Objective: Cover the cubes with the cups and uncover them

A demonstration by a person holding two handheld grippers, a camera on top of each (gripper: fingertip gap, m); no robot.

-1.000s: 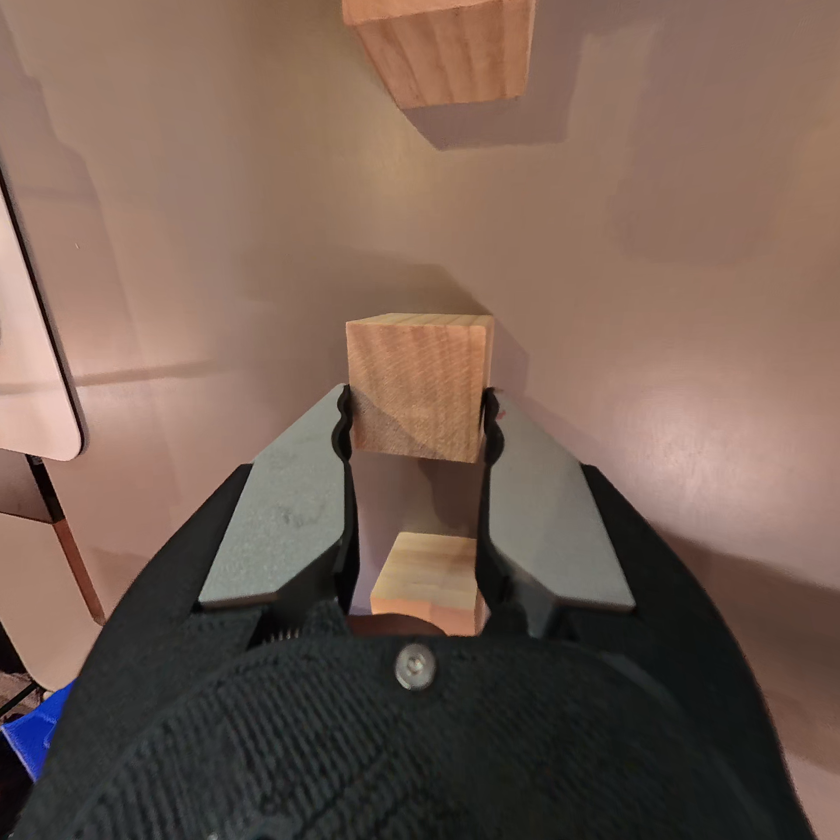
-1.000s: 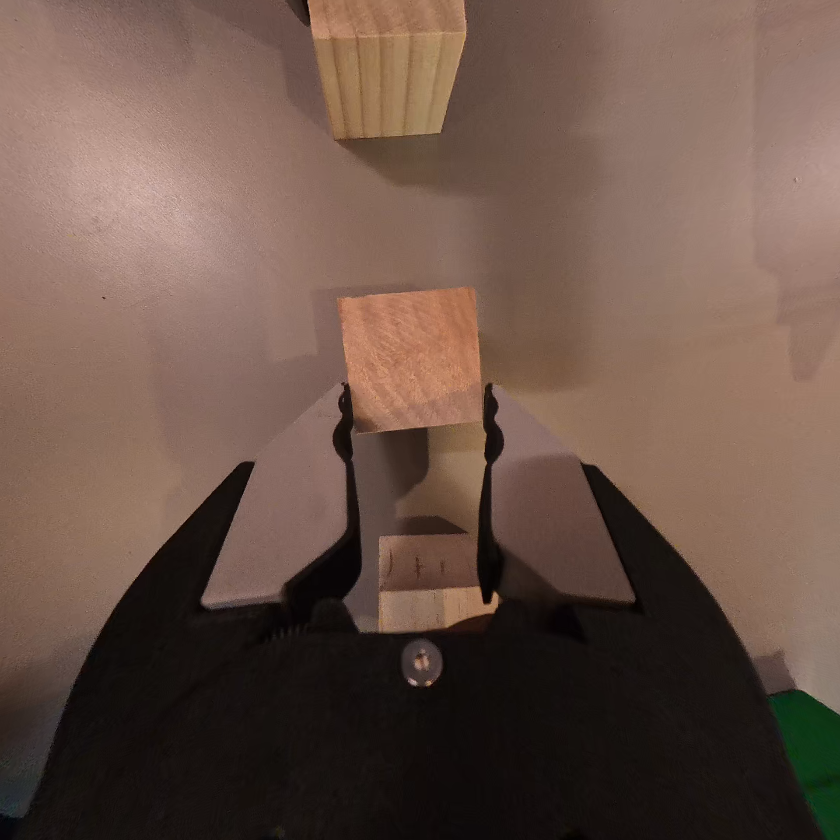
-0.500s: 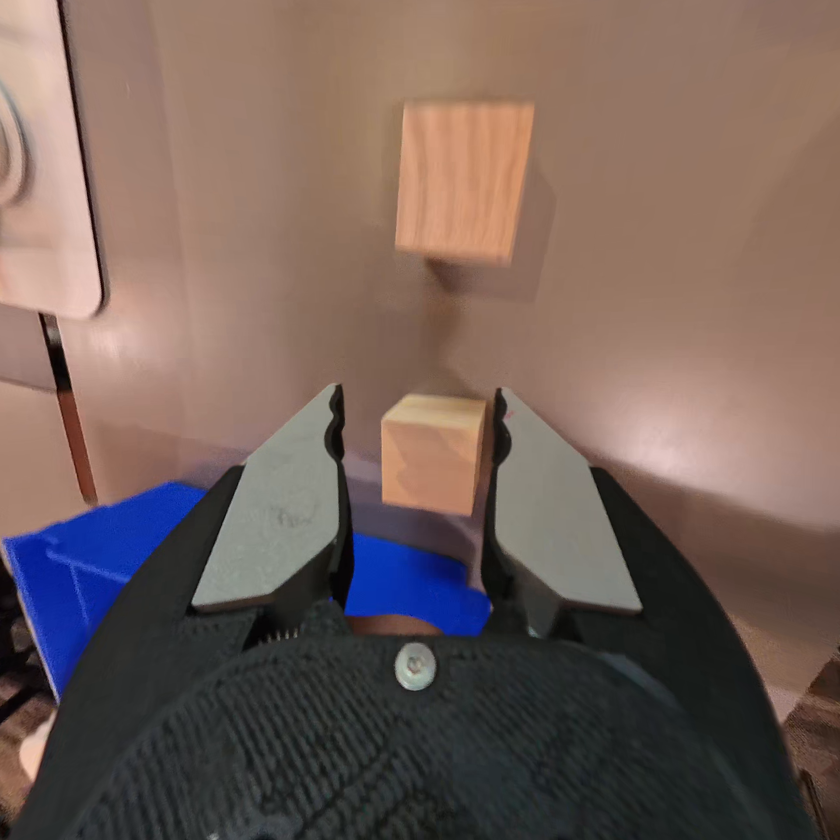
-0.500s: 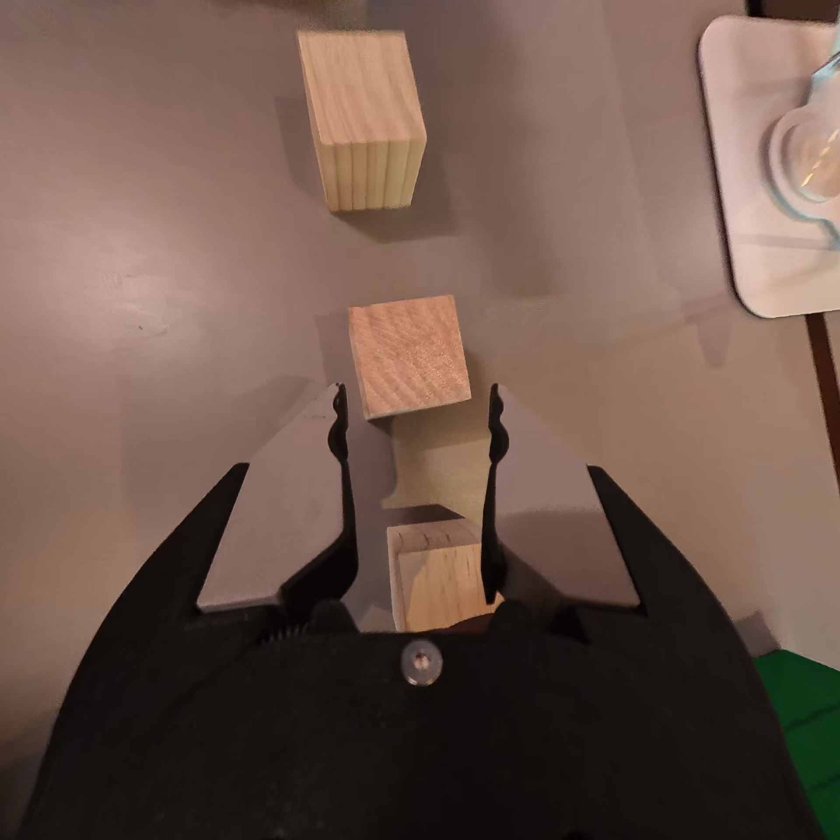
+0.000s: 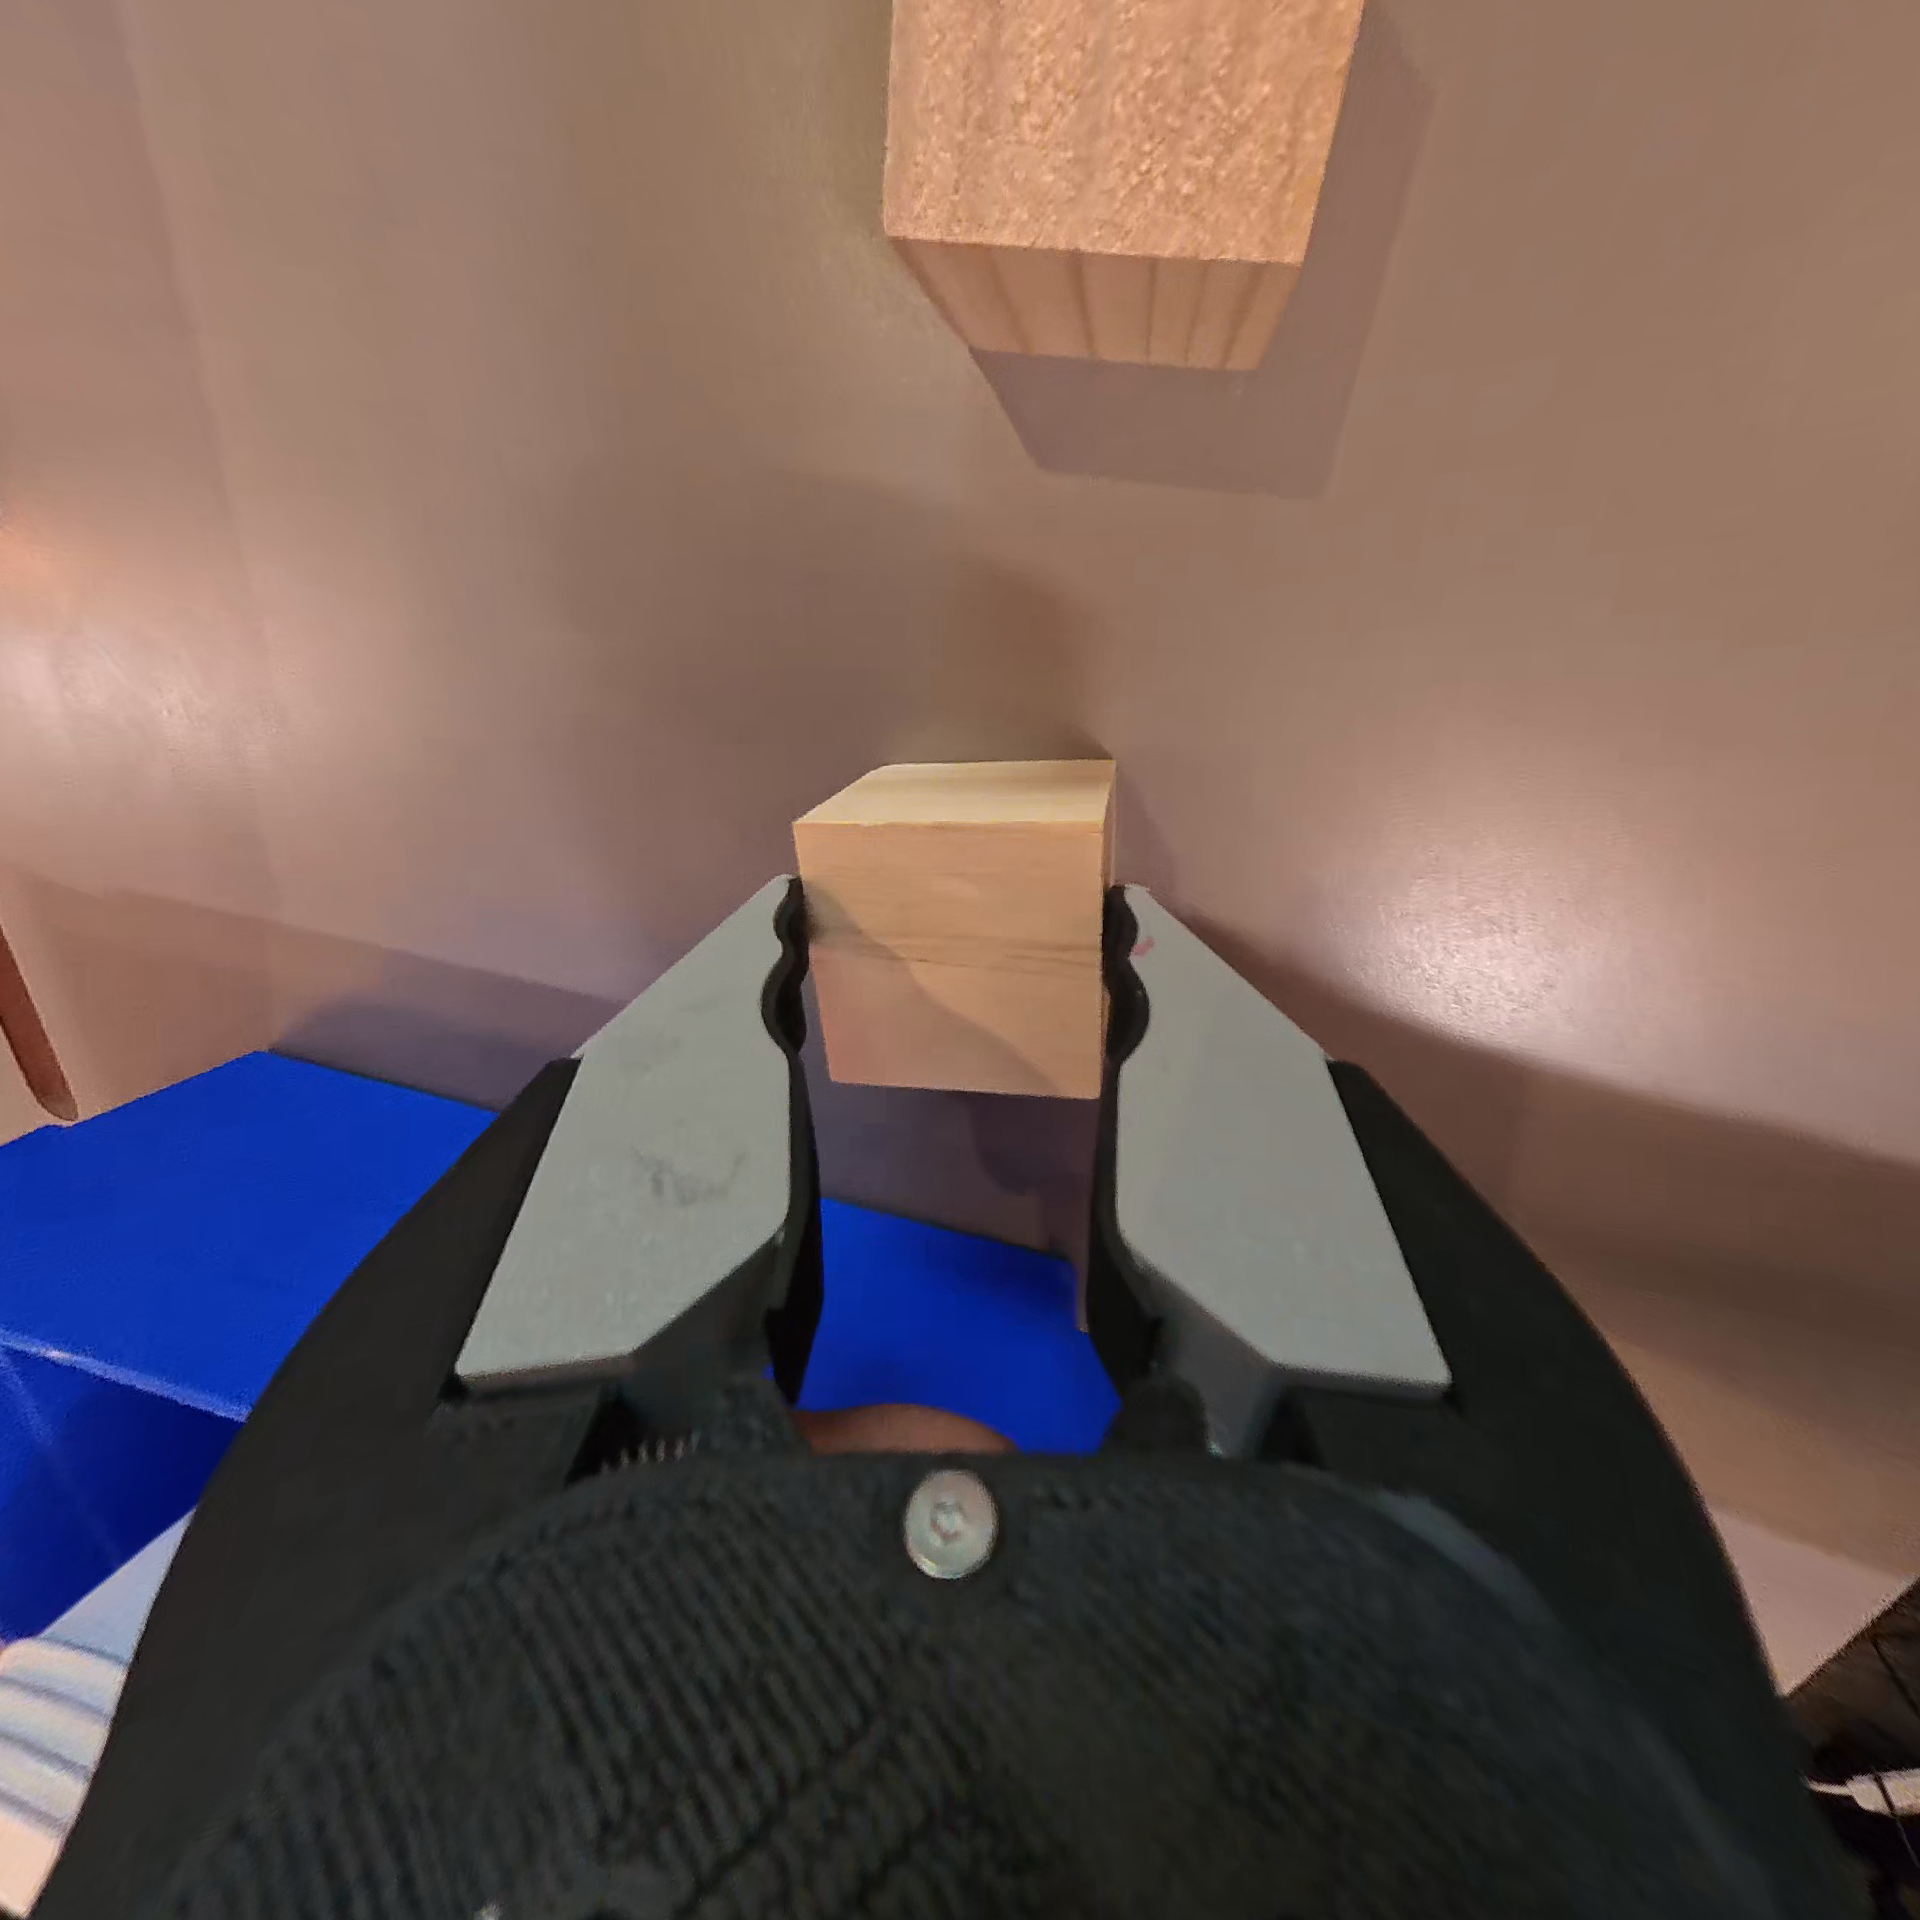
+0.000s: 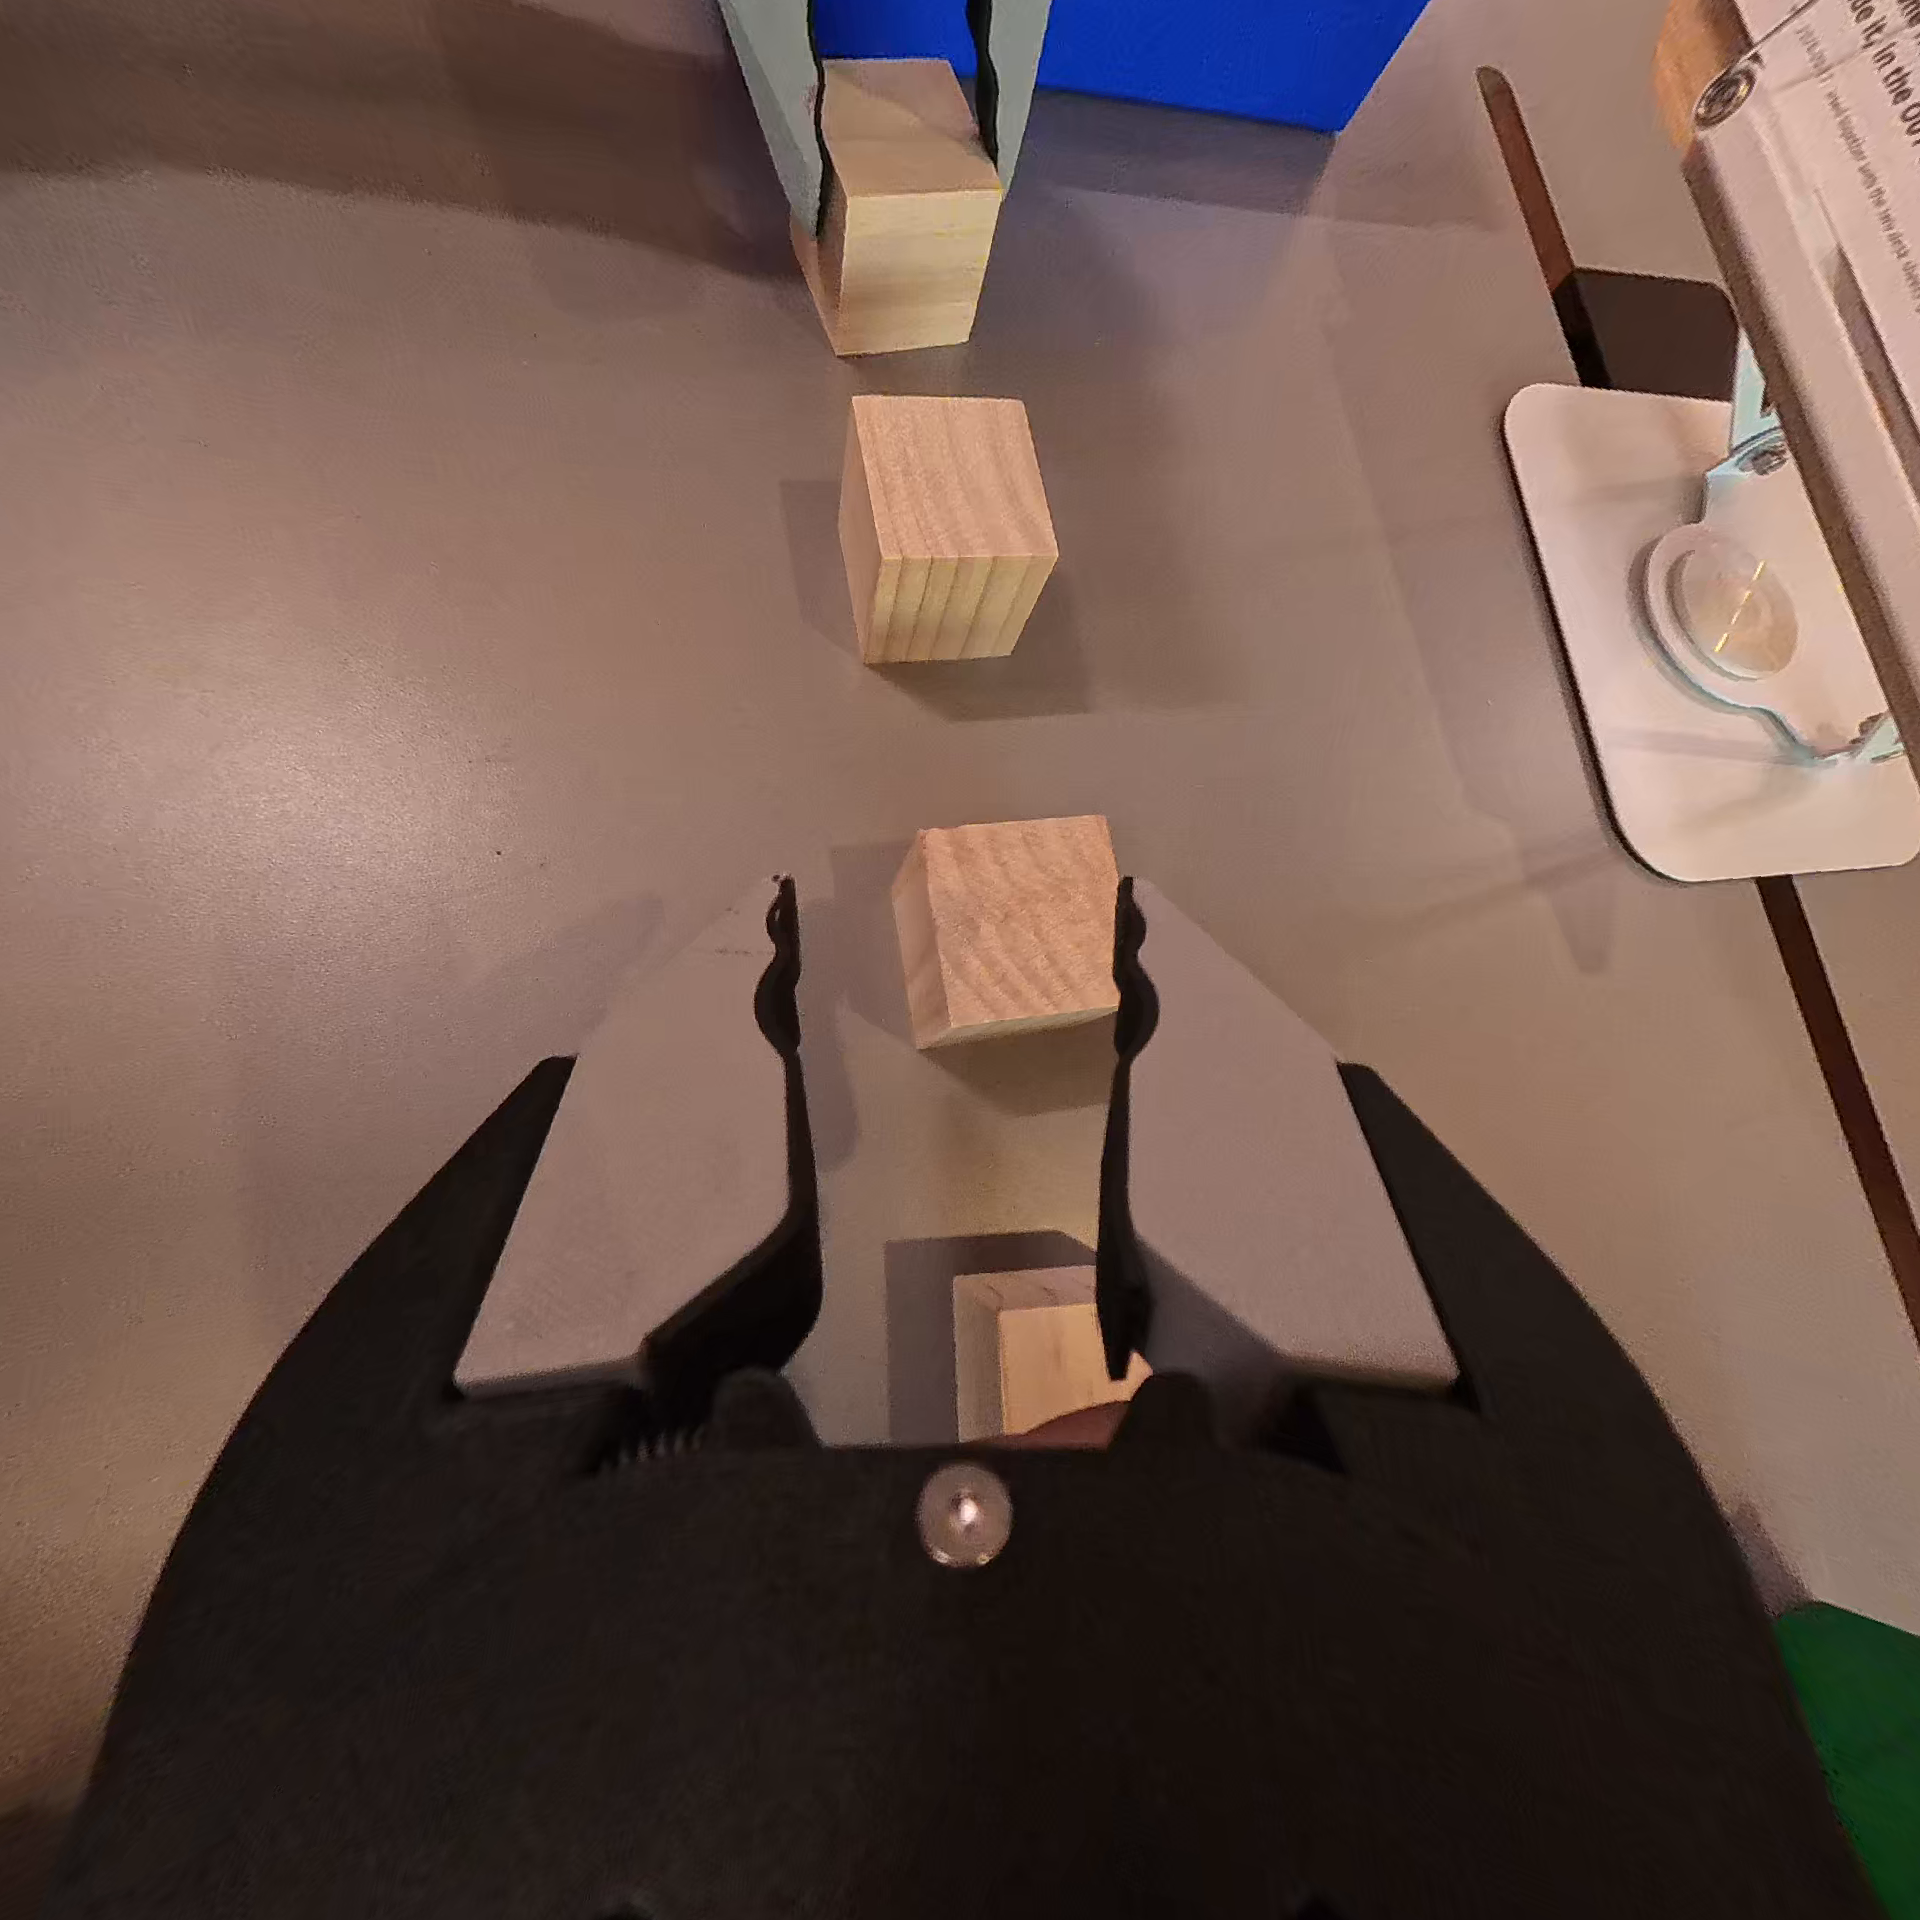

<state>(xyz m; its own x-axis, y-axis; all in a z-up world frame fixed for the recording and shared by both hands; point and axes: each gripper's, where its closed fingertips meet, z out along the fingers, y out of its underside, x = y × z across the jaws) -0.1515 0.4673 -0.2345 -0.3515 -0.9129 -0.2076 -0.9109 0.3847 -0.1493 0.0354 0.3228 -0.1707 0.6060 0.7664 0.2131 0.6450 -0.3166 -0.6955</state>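
Wooden cubes are lying in a row on the grey table [image 6: 416,623]. The left gripper [image 5: 951,940] is clamping a pale wooden cube [image 5: 956,966], both pads pressing its sides; the right wrist view shows that cube [image 6: 909,249] resting on the table. Another cube [image 5: 1112,177] is sitting farther ahead. The right gripper [image 6: 951,935] is hanging open, a cube [image 6: 1003,930] lying between its fingers, clear of the left pad. A middle cube [image 6: 945,530] is sitting beyond it.

The cubes [image 6: 945,520] were pale wood with striped grain, the table [image 6: 416,623] grey-brown, the bin [image 5: 156,1226] blue, and the fingers [image 5: 665,1143] grey.
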